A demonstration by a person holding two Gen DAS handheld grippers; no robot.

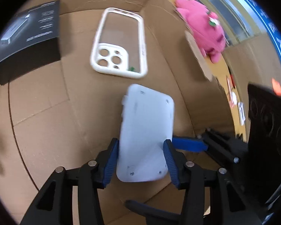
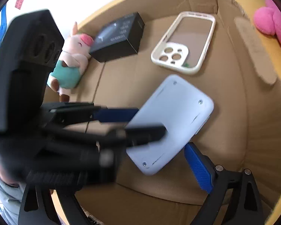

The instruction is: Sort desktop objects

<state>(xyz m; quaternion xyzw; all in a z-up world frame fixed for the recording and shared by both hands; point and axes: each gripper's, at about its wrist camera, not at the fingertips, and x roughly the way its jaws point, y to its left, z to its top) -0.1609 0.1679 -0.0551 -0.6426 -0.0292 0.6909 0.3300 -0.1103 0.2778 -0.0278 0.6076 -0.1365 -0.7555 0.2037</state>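
Cardboard box [image 1: 37, 121], open-topped, serving as the sorting bin; contents and surroundings listed from left to right. Black printed carton [image 1: 28, 37]: rigid, sharp-edged, lying flat on the box floor at far left. Cream phone case [image 1: 119, 43]: empty shell with clear back and camera cut-outs, lying flat near the middle, apart from the carton. Pale blue-white slab [image 1: 148, 123]: hard moulded housing with rounded corners and a small screw at each corner, inside the box just in front of the case. It is judged stiff, of moderate weight and smooth enough to slip, so it is best taken across its two long edges near mid-length, clear of the side buttons. Left gripper [image 1: 140, 150]: jaws at middling width, ribbed blue pads flanking the slab's near end; blur hides whether they press on it, so contact cannot be told. Right gripper [image 2: 144, 155]: jaws spread wide, holding nothing, one pad just beside the slab's lower edge. Pink plush toy [image 1: 202, 26]: soft, outside the box wall at far right.
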